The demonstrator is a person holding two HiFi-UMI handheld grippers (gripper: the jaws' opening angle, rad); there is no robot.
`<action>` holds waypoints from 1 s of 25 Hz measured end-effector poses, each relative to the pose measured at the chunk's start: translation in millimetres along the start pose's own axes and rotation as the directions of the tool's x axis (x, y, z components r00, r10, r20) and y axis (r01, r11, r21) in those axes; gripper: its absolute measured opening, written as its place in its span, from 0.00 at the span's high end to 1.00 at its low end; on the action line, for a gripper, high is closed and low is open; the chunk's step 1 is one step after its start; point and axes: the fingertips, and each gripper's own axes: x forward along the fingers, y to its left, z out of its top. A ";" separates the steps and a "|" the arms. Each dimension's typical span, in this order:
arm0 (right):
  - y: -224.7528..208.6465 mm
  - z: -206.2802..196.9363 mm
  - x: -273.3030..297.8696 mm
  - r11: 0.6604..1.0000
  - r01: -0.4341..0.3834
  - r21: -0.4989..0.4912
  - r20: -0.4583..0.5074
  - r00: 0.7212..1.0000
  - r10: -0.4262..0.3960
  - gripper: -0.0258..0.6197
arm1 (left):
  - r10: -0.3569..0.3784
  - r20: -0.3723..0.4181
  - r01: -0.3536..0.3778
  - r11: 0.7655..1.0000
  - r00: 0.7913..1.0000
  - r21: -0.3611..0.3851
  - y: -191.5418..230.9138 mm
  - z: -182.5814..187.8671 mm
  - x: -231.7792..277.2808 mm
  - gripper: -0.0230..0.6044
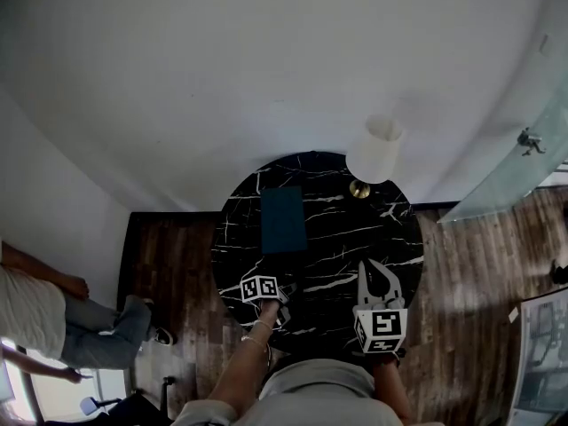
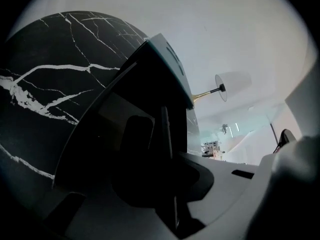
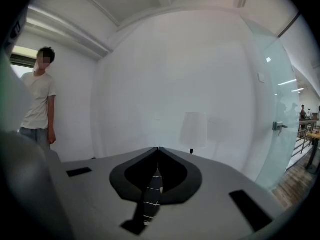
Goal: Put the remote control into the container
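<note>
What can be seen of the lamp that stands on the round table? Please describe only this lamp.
The lamp has a white shade, which looks like cloth and narrows slightly toward the top, a thin stem and a small round base of brass colour. It stands upright near the far right edge of the black marble table. It does not appear to be lit. Only the table touches it; the dark container lies apart, to its left.
</note>
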 end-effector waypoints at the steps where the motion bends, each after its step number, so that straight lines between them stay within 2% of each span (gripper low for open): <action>1: -0.6 -0.1 0.0 1.000 0.000 0.002 0.000 1.000 0.000 0.94 | 0.003 0.003 -0.003 1.000 1.000 -0.009 0.4 -0.2 0.5 0.86; 5: -2.4 -0.2 2.5 1.000 -0.007 0.009 -0.001 1.000 0.007 0.94 | 0.003 0.035 -0.001 0.998 0.999 -0.055 1.0 2.7 0.8 0.86; 8: -2.6 0.4 4.1 1.000 -0.019 0.013 0.001 1.000 0.019 0.94 | 0.027 0.059 -0.024 0.998 0.998 -0.050 1.9 5.8 -1.0 0.86; 16: -7.8 0.2 5.8 0.998 -0.053 0.033 0.014 0.999 0.052 0.94 | 0.110 0.062 -0.113 0.993 0.992 0.040 1.3 7.2 -1.8 0.85; 25: -20.9 -0.1 7.5 0.994 -0.085 0.061 0.028 0.996 0.084 0.94 | 0.220 0.075 -0.231 0.954 0.973 0.192 -1.9 9.1 -6.6 0.73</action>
